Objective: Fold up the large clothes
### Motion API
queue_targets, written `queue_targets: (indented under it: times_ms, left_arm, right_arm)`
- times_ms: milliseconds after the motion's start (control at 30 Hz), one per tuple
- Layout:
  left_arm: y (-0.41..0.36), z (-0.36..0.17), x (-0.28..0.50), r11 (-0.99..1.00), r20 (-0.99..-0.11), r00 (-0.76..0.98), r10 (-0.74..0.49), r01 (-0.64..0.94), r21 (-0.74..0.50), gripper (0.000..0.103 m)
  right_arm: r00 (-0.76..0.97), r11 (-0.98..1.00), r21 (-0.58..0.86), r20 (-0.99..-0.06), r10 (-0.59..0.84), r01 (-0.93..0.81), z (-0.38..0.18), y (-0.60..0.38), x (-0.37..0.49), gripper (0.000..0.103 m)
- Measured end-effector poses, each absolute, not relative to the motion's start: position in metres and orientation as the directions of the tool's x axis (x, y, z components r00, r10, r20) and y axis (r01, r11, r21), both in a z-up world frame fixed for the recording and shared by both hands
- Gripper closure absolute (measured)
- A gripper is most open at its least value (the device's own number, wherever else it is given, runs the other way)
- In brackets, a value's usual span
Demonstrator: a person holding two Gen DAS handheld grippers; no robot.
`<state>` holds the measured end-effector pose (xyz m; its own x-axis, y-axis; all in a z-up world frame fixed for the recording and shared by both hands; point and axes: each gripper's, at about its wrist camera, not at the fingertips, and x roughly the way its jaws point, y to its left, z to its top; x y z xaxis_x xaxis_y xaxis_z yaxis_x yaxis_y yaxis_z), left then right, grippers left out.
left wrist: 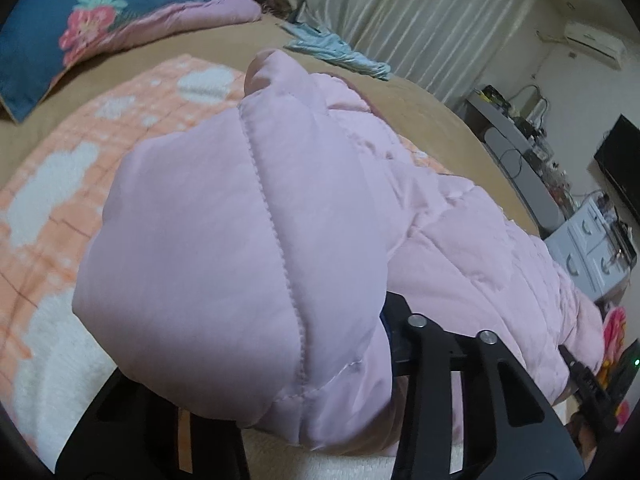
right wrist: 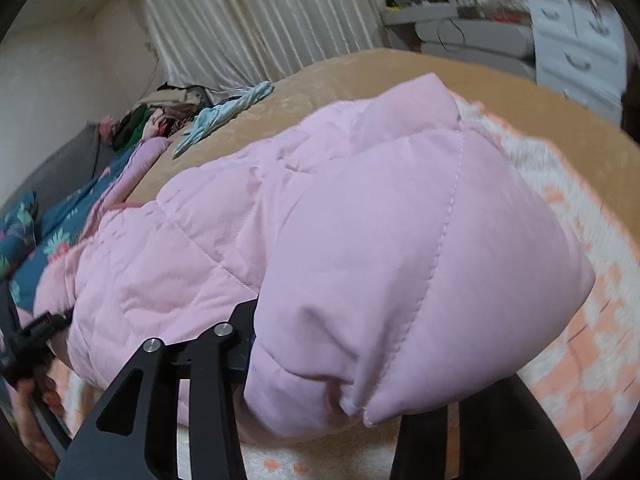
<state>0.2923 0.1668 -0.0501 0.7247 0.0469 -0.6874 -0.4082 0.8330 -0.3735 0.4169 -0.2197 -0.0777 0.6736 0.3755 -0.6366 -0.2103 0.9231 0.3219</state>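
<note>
The pale pink quilted puffer jacket (left wrist: 240, 216) is lifted above the orange-and-white fleece blanket (left wrist: 60, 184) on the bed. The left gripper (left wrist: 320, 400) and right gripper (right wrist: 320, 392) each have fingers buried in padding; grip width cannot be determined. Judged: folding under way, unfinished.

Left gripper (left wrist: 320, 380) and right gripper (right wrist: 320, 380): matte black angular linkage arms with triangular cutouts, two round silver pivot screws each; bare skin showed at frame edge.
</note>
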Motion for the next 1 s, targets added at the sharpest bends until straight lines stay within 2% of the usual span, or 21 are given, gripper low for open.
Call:
queue_targets:
  times_ms: [433,667,1000]
  left_arm:
    - [0.164,0.000,0.271,0.888,-0.660,0.747,0.071,-0.349,-0.299,0.077]
    - [0.157,0.021,0.239,0.903,-0.655,0.753,0.069,-0.326,-0.280,0.077]
    - [0.152,0.020,0.196,0.907,-0.671,0.739,0.063,-0.322,-0.270,0.077]
  right_arm:
    - [0.735,0.931,0.178,-0.573,0.362,-0.320,-0.019,-0.214,0.380,0.072]
    - [0.738,0.924,0.177,-0.559,0.377,-0.338,-0.003,-0.226,0.343,0.073]
    - [0.725,0.922,0.187,-0.572,0.383,-0.339,-0.003,-0.242,0.294,0.073]
